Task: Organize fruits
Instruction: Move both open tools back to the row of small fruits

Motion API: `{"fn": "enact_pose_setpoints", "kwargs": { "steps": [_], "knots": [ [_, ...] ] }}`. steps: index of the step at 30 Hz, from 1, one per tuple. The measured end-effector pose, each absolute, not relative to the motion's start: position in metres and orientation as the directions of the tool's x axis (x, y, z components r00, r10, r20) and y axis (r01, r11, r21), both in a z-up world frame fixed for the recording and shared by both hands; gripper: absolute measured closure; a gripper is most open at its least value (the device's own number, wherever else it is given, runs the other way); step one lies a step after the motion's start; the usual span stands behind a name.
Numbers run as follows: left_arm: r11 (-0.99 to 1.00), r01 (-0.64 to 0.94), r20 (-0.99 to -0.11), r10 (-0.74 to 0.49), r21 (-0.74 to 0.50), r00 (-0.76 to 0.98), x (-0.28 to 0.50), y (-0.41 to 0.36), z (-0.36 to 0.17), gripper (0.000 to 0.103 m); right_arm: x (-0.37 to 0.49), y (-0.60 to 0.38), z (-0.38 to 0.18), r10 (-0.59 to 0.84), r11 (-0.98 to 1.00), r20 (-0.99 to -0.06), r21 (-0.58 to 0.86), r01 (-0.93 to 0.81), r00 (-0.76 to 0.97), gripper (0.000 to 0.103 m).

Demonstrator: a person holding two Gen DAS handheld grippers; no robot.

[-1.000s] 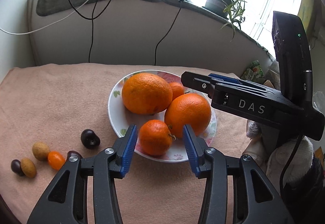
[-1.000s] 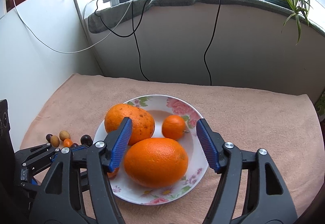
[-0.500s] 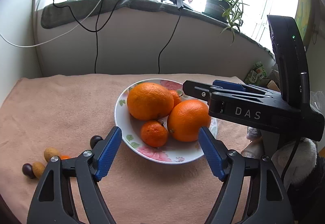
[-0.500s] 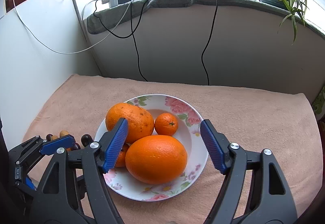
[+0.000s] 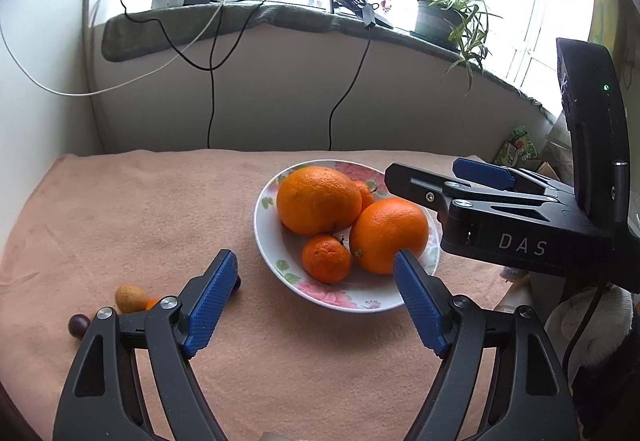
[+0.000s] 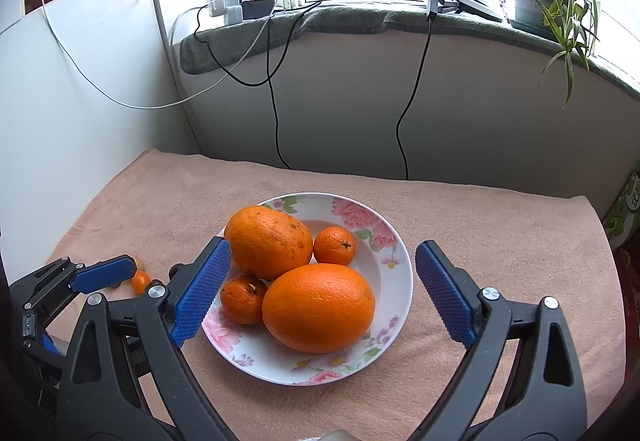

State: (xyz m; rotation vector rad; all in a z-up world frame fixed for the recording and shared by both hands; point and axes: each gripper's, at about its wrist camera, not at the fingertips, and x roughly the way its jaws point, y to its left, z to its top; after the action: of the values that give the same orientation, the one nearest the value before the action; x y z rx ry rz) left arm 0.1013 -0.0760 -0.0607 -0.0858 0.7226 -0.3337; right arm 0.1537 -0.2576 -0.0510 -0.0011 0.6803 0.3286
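A flowered white plate (image 5: 267,241) (image 6: 402,281) sits on the peach cloth. It holds two large oranges (image 5: 318,201) (image 5: 388,235) and two small mandarins (image 5: 326,259) (image 5: 365,195). My left gripper (image 5: 314,259) is open and hangs just short of the plate's near rim, touching nothing. My right gripper (image 6: 323,247) is opening its jaws wide on either side of the fruit. The big smooth orange (image 6: 318,307) lies free between them, with the speckled orange (image 6: 268,243) behind.
Small fruits lie on the cloth left of the plate: a tan one (image 5: 130,297), a dark one (image 5: 78,323) and a tiny orange one (image 6: 140,279). A wall with hanging cables backs the table. A potted plant (image 6: 536,1) stands on the sill.
Both grippers' jaws have spread wider and drawn back a little from the plate. The small mandarin that sat between the left pads now lies free in the plate.
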Motion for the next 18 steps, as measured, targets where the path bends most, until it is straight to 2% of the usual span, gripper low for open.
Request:
{"fn": "enact_pose_setpoints", "kwargs": {
  "steps": [18],
  "knots": [
    [0.959,0.208,-0.617,-0.282,-0.191,0.735,0.083,-0.033,-0.056,0.023,0.12,-0.225,-0.037,0.352,0.927,-0.583,0.111,-0.357,0.732,0.008]
  ]
}}
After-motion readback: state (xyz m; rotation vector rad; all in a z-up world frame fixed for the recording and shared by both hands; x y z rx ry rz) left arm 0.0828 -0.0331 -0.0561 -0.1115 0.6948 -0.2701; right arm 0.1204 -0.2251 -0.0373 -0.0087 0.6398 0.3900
